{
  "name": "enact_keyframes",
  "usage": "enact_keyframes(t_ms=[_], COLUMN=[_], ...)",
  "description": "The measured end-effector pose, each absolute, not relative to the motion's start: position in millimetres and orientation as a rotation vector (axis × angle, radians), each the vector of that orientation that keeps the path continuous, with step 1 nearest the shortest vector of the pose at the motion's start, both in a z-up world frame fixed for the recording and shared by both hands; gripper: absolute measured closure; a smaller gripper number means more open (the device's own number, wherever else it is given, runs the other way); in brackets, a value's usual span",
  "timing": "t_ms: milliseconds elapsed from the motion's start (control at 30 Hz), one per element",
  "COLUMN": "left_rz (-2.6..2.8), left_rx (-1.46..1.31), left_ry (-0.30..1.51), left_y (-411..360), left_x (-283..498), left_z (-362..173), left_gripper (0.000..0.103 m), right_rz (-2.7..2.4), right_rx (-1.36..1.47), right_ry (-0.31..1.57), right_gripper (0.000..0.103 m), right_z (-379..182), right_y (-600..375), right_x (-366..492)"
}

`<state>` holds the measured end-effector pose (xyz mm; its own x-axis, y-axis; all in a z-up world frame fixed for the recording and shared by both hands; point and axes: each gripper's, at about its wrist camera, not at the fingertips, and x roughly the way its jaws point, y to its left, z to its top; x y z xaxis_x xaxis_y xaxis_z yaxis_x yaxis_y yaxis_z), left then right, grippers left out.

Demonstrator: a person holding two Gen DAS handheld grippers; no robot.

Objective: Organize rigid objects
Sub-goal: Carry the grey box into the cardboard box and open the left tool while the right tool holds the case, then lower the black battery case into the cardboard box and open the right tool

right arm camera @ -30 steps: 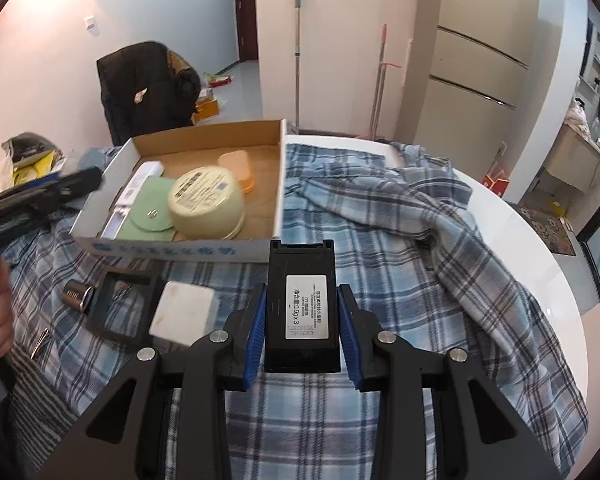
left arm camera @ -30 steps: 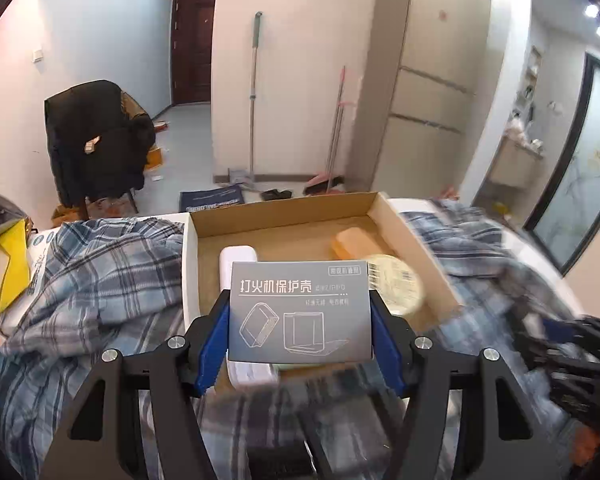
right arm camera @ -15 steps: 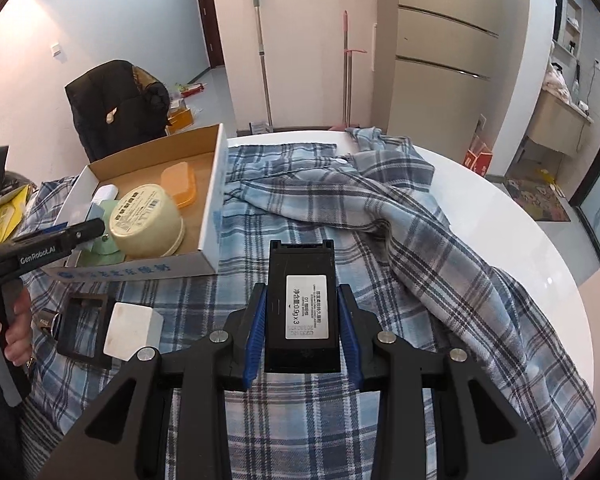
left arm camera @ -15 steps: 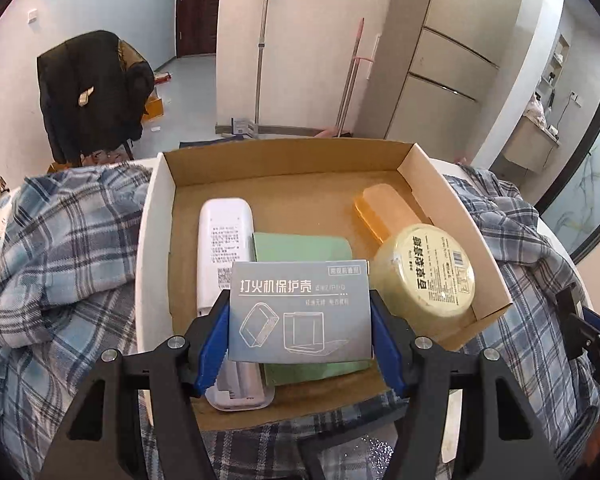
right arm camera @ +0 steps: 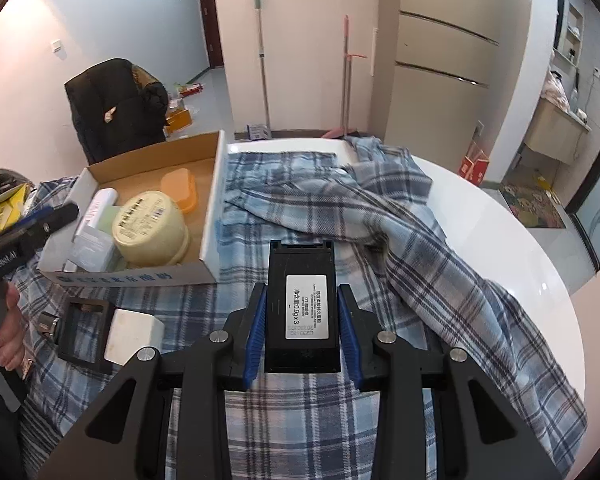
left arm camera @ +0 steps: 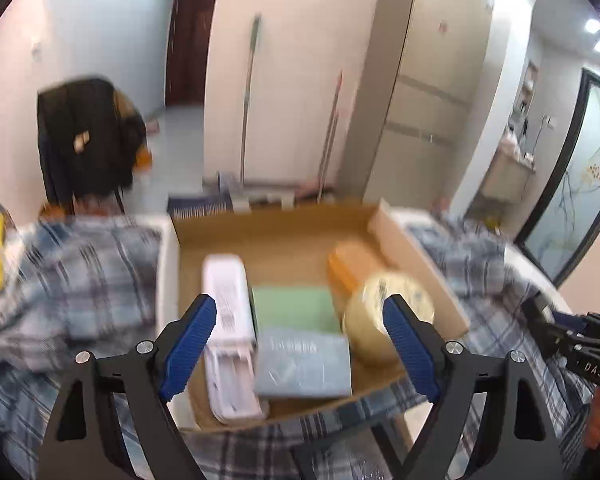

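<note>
A: Two grippers appear. Which carries something?

B: The right gripper (right arm camera: 300, 330) pinches a black rectangular box with a white label (right arm camera: 303, 304) by its long sides, above the plaid cloth (right arm camera: 380, 240) that covers the white round bench (right arm camera: 520, 248). The left gripper (left arm camera: 300, 340) is spread wide and holds nothing; it hangs over the near end of the cardboard box (left arm camera: 416, 256).

A: Where does the small grey carton lie?

B: The grey carton (left arm camera: 304, 362) lies flat inside the cardboard box, between the white remote-like unit (left arm camera: 230, 320) and the round cream tub (left arm camera: 384, 320), partly over the green flat piece (left arm camera: 294, 308). An orange case (left arm camera: 352, 264) sits behind the tub. This view is blurred, so finer contact cannot be told.

A: What does the step in hand call for?

B: Judged from this layout, the black box goes in next. Free floor shows mainly at the far end of the cardboard box. The approach should clear the side wall, lower the black box level, and spread the gripper only once it rests. A white block (right arm camera: 134, 336) and a black frame (right arm camera: 82, 328) remain on the cloth.
</note>
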<state>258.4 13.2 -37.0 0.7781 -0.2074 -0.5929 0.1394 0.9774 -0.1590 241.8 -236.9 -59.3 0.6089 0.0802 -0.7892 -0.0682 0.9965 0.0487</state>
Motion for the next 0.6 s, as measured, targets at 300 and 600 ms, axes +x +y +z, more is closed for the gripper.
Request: enact_keyframes(t_ms=[300, 600], left_rz=[-0.012, -0.001], left_rx=[-0.042, -0.172], left_ry=[0.421, 0.374], left_y=[47, 88], left_x=[228, 222], left_z=[8, 16], left_gripper=[0.013, 0.0], right_rz=[0.26, 0.417], right_rx=[0.01, 0.002], right_ry=[0.825, 0.826], right_gripper=[0.07, 0.07], right_z=[-15, -4], right_y=[-188, -96], right_x=[256, 293])
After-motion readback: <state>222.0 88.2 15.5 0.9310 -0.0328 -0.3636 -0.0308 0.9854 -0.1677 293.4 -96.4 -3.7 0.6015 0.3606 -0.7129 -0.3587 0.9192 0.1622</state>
